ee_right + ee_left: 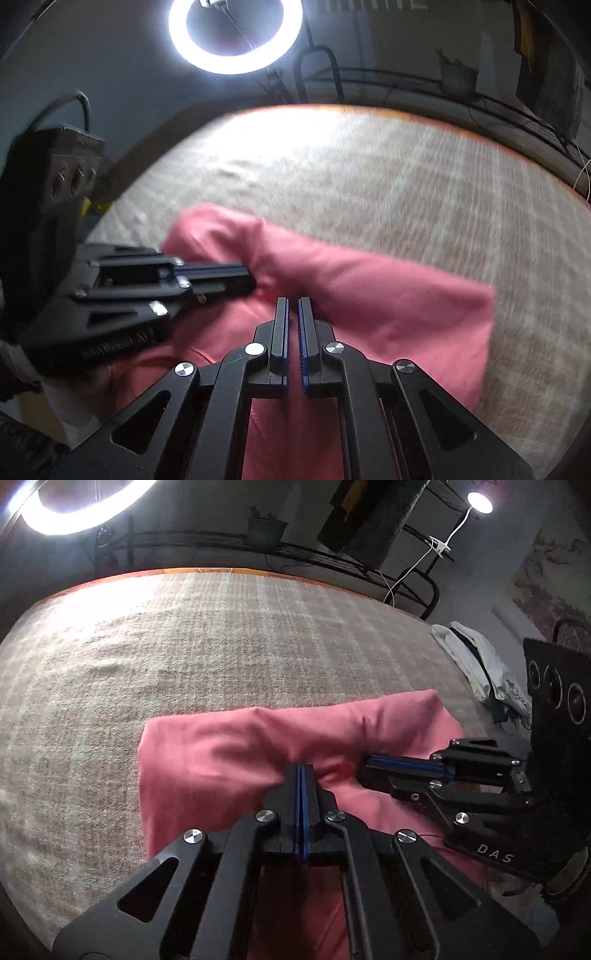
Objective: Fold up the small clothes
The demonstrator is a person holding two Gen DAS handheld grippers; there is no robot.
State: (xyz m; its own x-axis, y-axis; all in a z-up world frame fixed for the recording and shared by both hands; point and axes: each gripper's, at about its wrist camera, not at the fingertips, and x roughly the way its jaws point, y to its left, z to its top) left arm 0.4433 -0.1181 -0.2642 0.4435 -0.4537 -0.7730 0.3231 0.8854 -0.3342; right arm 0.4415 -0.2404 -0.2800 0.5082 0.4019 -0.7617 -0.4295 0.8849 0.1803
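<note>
A pink garment (221, 753) lies partly folded on a beige woven blanket (184, 646), its far edge doubled into a soft roll. My left gripper (301, 770) is shut on a bunched ridge of the pink cloth near the middle. Just to its right, the right gripper (360, 771) pinches the same ridge, fingers pointing left. In the right wrist view the right gripper (293, 301) has pink garment (388, 295) fabric showing in the thin slit between its pads. The left gripper (253, 278) comes in from the left, its tip against the cloth.
A small pile of white and dark clothes (476, 664) lies at the blanket's right edge. A ring light (234, 37) and a black wire rack (332, 559) stand behind the orange-trimmed far edge. Bare blanket stretches to the left and beyond the garment.
</note>
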